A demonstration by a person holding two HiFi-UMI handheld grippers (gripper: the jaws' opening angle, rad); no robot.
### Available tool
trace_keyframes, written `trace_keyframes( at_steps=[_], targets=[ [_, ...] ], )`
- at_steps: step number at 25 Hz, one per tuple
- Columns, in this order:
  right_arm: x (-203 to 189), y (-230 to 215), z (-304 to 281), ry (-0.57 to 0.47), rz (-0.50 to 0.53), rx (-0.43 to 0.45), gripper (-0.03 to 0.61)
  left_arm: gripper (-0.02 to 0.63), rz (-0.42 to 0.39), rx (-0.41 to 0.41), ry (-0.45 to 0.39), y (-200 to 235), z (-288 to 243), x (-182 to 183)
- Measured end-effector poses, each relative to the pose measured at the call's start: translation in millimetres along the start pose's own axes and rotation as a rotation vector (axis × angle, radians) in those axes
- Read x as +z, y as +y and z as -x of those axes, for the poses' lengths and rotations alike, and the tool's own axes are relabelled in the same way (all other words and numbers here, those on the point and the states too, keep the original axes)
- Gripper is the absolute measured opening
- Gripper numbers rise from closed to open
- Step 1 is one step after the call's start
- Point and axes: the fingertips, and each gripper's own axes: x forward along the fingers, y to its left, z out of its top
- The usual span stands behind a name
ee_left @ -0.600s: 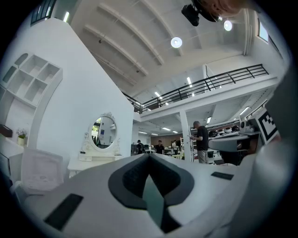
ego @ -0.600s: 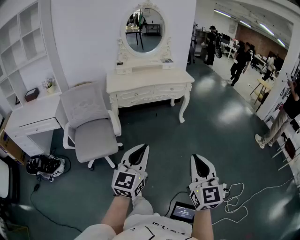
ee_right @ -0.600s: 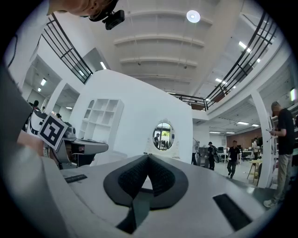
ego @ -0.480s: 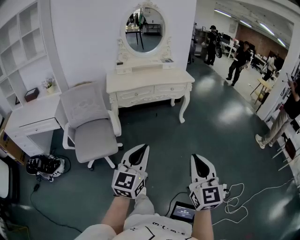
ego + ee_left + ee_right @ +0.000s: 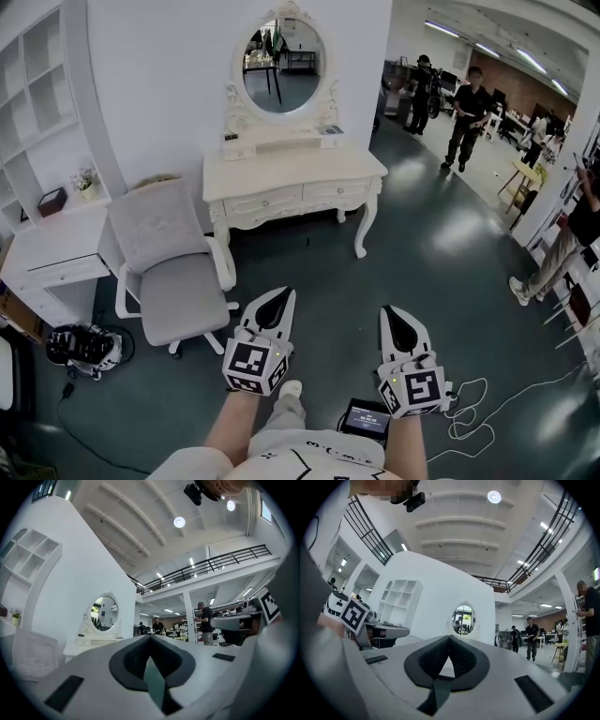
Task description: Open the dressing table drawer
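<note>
The cream dressing table [image 5: 292, 167] stands against the white wall under an oval mirror [image 5: 281, 67]. Its left drawer [image 5: 266, 200] and right drawer [image 5: 337, 190] are both closed. My left gripper [image 5: 280, 294] and right gripper [image 5: 392, 313] are held side by side over the floor, well short of the table. Both point toward it and touch nothing. In the left gripper view, the left gripper [image 5: 150, 637] has its jaws together, empty, with the mirror [image 5: 104, 613] far ahead. In the right gripper view, the right gripper [image 5: 450, 638] is likewise shut and empty.
A white swivel chair [image 5: 173, 272] stands left of the table. Beyond it is a white desk [image 5: 52, 253] below wall shelves. A dark bag [image 5: 80, 345] lies on the floor at left. A tablet [image 5: 366, 420] and white cable [image 5: 483, 403] lie near my feet. Several people [image 5: 464, 117] stand at the back right.
The head view has shifted a little, so the table and chair sit slightly further left in the frame. Both grippers stay side by side and shut.
</note>
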Motion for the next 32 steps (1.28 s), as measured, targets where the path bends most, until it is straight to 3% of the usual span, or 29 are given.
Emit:
trace_keyframes(
  at_steps=[17, 24, 32],
  targets=[
    [-28, -65, -199, 0.014, -0.004, -0.041, 0.017, 0.012, 0.019, -0.076, 0.002, 114, -183, -4],
    [-38, -80, -242, 0.011, -0.073, -0.055, 0.017, 0.012, 0.037, -0.097, 0.013, 144, -224, -12],
    [-60, -94, -276, 0.038, -0.084, -0.058, 0.017, 0.012, 0.048, -0.097, 0.023, 163, -254, -24]
  ],
)
